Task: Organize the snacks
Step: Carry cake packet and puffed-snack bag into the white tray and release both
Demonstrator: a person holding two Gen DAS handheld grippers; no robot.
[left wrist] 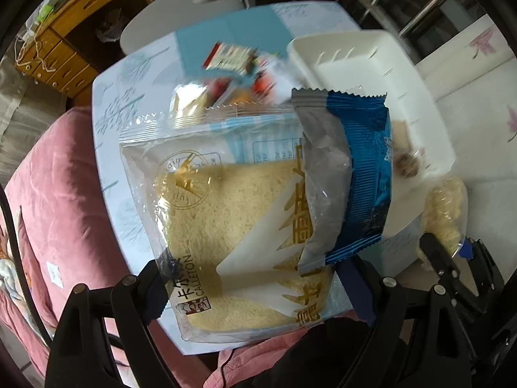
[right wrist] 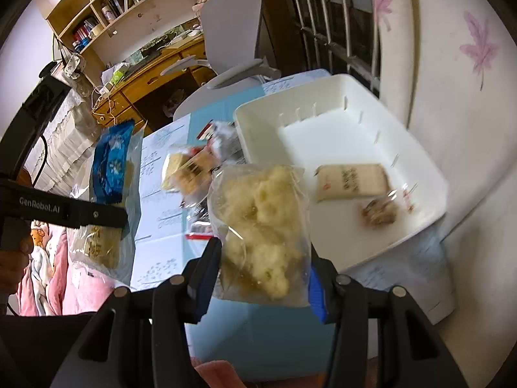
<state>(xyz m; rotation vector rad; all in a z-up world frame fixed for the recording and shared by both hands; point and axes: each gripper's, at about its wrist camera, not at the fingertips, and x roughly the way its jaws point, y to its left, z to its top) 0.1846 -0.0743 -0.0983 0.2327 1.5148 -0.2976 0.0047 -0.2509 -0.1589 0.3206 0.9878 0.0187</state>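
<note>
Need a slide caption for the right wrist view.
Right gripper lifts a clear bag of pale puffed snacks toward the white plastic bin.

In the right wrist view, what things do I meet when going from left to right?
Blue packet → clear bag of pale puffed snacks, held between the right fingers → beige packet inside the white bin.

home, study/bedrm | wood desk [right wrist: 155, 77] | bookshelf [right wrist: 106, 3] | pink bedding [left wrist: 61, 200]

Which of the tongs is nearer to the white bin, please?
Right. The right tongs, gripping a clear snack bag, hang beside the white bin; the left tongs, holding the bread pack, are farther off.
</note>
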